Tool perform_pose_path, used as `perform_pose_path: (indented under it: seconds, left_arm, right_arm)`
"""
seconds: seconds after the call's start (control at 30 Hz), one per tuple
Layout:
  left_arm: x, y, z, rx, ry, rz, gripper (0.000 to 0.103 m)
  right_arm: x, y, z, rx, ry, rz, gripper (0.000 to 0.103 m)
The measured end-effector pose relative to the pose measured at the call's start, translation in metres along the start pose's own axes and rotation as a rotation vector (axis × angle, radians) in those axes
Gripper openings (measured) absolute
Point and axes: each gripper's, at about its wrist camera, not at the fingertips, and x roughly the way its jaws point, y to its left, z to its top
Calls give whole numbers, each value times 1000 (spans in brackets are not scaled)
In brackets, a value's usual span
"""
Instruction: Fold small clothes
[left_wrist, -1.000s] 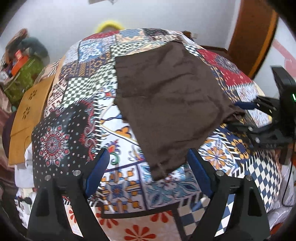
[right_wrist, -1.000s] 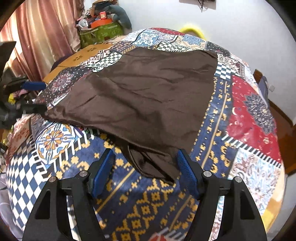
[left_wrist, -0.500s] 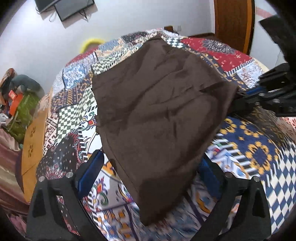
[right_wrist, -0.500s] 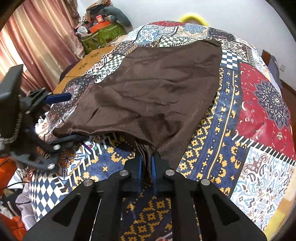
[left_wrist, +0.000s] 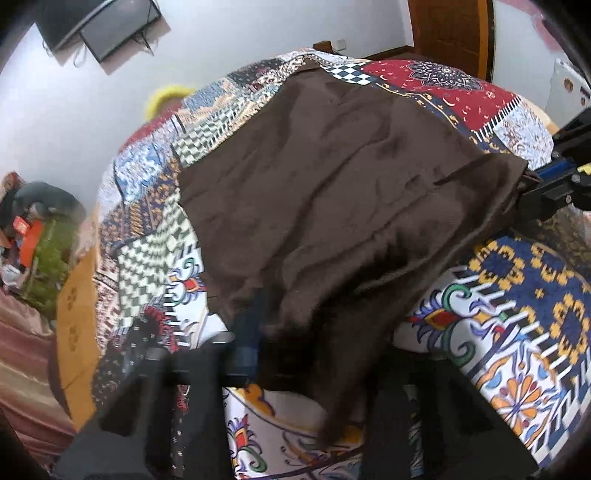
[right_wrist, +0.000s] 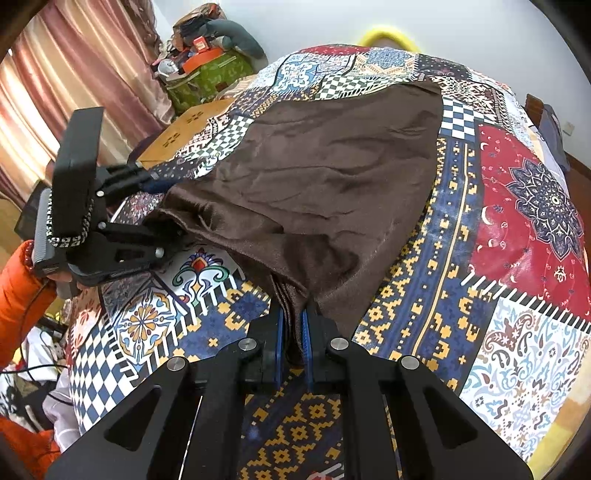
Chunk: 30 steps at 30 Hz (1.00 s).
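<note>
- Brown cloth (right_wrist: 332, 192), one piece, lies spread on a bed with a patchwork bedspread (right_wrist: 517, 229); its far edge rests flat and its near edge is lifted off the bed at two corners.
- Right gripper (right_wrist: 293, 332): its two blue-lined fingers (right_wrist: 279, 332) are pressed nearly together, pinching a bunched near corner of the cloth.
- Left gripper (right_wrist: 162, 229), seen from the right wrist view at the cloth's left near corner: its black fingers reach into the folds there and seem to grip them. In the left wrist view the draped cloth and motion blur cover the fingers, so their gap is hard to make out.
- Around the bed: a pink curtain (right_wrist: 74, 92) at far left, a green bag (right_wrist: 207, 77) heaped with clutter, one yellow ring (right_wrist: 388, 35) against the far wall, a wall-mounted screen (left_wrist: 107, 26) and a wooden door (left_wrist: 450, 33).
- An orange sleeve (right_wrist: 18, 295) is cut off at the left edge.
</note>
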Motion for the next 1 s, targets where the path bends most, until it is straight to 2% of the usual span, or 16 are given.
perform_pose_path:
  seconds: [0.03, 0.13, 0.5, 0.6, 0.77, 1.0]
  left_arm:
    - [0, 1, 2, -5, 5, -4, 18]
    - [-6, 4, 3, -28, 12, -39, 14]
    - [-70, 0, -15, -36, -6, -281, 12]
    - [-79, 8, -8, -67, -19, -348, 12]
    - [-79, 29, 13, -104, -28, -415, 12]
    - [-50, 71, 42, -148, -10, -437, 13]
  right_arm:
    - [-1, 0, 0, 0, -2, 2, 8]
    - [-6, 3, 1, -12, -4, 4, 8]
    - [-55, 25, 2, -138, -27, -9, 7]
    - [-66, 26, 14, -159, -50, -21, 6]
    - [-68, 22, 43, -188, -80, -60, 6]
    - [-52, 11, 97, -243, -91, -111, 6]
